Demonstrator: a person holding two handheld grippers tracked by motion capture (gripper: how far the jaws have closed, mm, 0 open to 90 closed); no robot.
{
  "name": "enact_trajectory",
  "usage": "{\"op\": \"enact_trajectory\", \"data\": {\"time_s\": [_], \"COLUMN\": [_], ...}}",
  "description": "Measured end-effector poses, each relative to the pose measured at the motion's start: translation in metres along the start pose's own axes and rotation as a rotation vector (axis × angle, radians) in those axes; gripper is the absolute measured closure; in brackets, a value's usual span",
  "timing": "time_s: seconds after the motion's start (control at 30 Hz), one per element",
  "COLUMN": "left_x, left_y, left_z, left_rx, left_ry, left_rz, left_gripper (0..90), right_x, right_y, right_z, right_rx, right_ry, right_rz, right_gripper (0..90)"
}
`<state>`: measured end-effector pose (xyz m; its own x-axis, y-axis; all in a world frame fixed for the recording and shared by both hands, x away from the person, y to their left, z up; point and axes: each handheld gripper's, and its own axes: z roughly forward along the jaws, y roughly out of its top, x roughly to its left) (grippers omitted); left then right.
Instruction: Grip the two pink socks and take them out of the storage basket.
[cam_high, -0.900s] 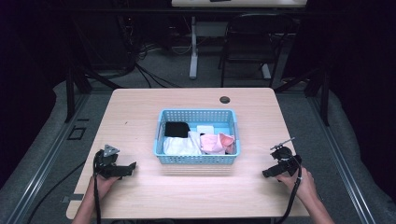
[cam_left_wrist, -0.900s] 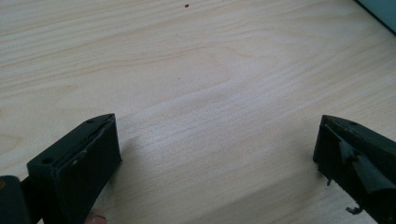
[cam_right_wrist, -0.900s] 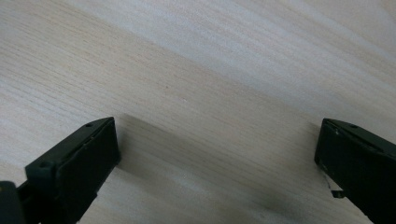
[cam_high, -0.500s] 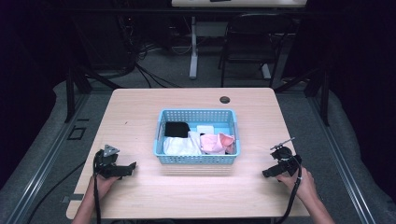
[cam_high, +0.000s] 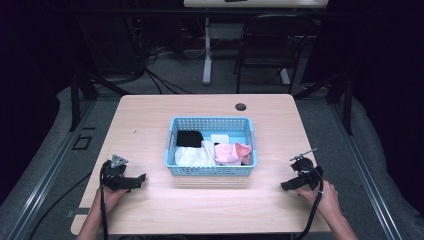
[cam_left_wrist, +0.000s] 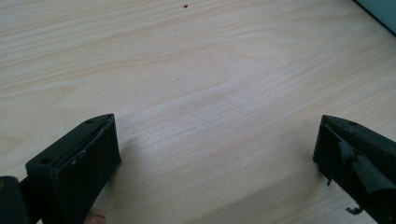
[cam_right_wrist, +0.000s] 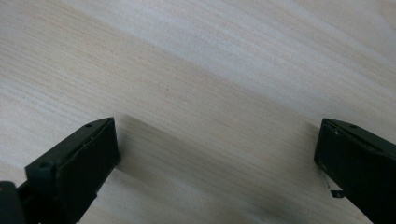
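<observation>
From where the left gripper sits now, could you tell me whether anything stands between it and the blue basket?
Nothing visible does. The left gripper, jaws open, sits low at the table's near left, and only bare wood lies between it and the blue basket, which holds folded cloths.

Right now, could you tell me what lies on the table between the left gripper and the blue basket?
Nothing: in the high view, bare wood separates the left gripper from the blue basket. The left gripper view shows bare table between its open jaws.
</observation>
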<state>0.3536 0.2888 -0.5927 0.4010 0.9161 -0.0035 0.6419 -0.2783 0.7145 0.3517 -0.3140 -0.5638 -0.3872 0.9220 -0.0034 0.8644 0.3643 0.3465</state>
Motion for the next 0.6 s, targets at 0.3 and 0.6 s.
{"op": "enact_trajectory", "data": {"time_s": [0.3,0.6], "left_x": [0.000,0.000], "left_y": [0.000,0.000], "left_z": [0.000,0.000], "left_rx": [0.000,0.001], "left_ry": [0.001,0.001], "left_rz": [0.001,0.000], "left_gripper": [0.4,0.5], "right_x": [0.001,0.001], "right_y": [0.002,0.005], "right_z": [0.000,-0.011], "right_rx": [0.012,0.045], "right_ry": [-0.012,0.026], "right_rz": [0.030,-0.030], "right_gripper": [0.0,0.5]}}
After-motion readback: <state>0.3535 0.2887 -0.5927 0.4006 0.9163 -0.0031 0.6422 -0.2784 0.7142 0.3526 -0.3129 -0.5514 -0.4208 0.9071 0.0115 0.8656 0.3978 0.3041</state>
